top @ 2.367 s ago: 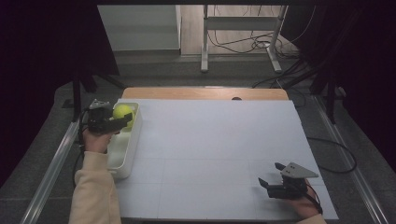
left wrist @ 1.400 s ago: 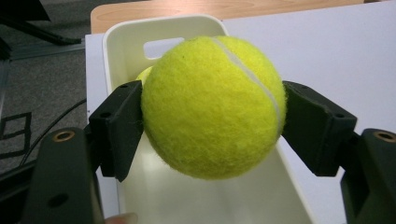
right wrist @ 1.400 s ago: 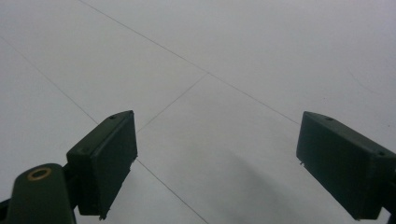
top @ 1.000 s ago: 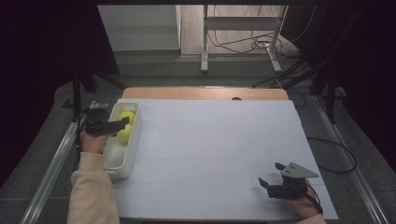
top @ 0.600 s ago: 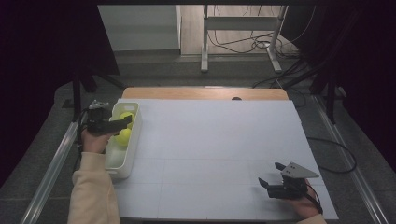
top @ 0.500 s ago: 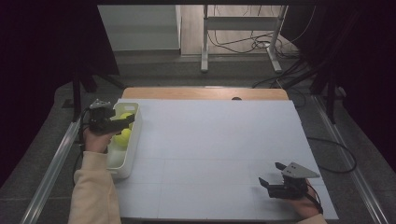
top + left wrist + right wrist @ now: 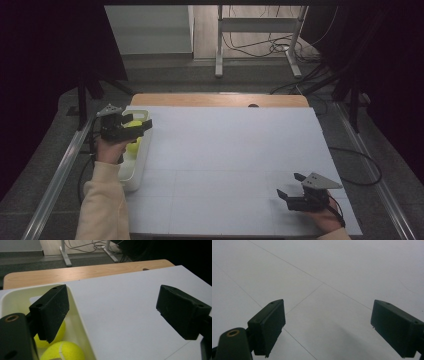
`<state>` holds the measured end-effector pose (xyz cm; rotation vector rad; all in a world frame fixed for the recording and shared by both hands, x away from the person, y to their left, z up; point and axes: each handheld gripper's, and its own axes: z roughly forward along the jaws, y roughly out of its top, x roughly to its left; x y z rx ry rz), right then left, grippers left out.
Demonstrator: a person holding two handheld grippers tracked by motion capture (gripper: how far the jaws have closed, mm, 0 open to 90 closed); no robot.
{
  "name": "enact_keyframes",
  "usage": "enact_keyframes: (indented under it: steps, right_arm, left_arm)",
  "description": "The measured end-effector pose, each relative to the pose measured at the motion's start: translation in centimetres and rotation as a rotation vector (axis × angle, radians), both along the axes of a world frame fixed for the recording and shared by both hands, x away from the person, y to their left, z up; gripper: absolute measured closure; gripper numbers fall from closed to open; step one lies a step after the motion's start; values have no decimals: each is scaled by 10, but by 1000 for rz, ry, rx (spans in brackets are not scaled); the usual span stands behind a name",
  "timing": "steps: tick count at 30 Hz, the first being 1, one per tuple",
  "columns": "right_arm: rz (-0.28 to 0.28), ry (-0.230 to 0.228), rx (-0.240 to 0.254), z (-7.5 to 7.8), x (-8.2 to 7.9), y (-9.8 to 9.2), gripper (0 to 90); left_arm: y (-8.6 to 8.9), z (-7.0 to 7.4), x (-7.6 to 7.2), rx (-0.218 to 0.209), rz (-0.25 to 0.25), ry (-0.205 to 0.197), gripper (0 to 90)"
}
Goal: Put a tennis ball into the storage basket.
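From the high view the left gripper (image 7: 142, 125) hangs over the far end of a white tray (image 7: 134, 176) that sits along the left edge of the white surface (image 7: 230, 165). Yellow shows beneath it there, but the gripper body covers most of it, so the count is hard to make out from above. The left gripper view settles it: two yellow tennis balls (image 7: 62, 351) lie in the tray (image 7: 82, 332), one nearer with its white seam visible, the other partly behind the left jaw and cut off by it. In that view the jaws stand apart with nothing between them, having just been opening; one hangs over the tray, the other over the bare sheet beyond its rim. The wooden edge of the surface (image 7: 87, 270) runs across the back.

The right gripper (image 7: 290, 186) sits near the front right corner in the high view, well apart from the tray. The right gripper view shows its jaws wide apart over the bare sheet and its thin seam lines (image 7: 307, 297).
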<state>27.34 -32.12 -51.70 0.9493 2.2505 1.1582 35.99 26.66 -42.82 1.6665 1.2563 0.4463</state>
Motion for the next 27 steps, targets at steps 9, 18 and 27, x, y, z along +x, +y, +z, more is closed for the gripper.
enact_keyframes:
  steps: [9,18,27]
  right_arm:
    - [2,1,-15,-1,1,3,127]
    - [15,-1,-25,-1,2,7,127]
    - [14,-1,-32,-1,3,8,127]
  left_arm:
    - [-20,7,-8,41,-64,-21,114]
    - [-41,10,-29,57,-150,-69,116]
    - [-66,-4,-47,80,-246,-84,115]
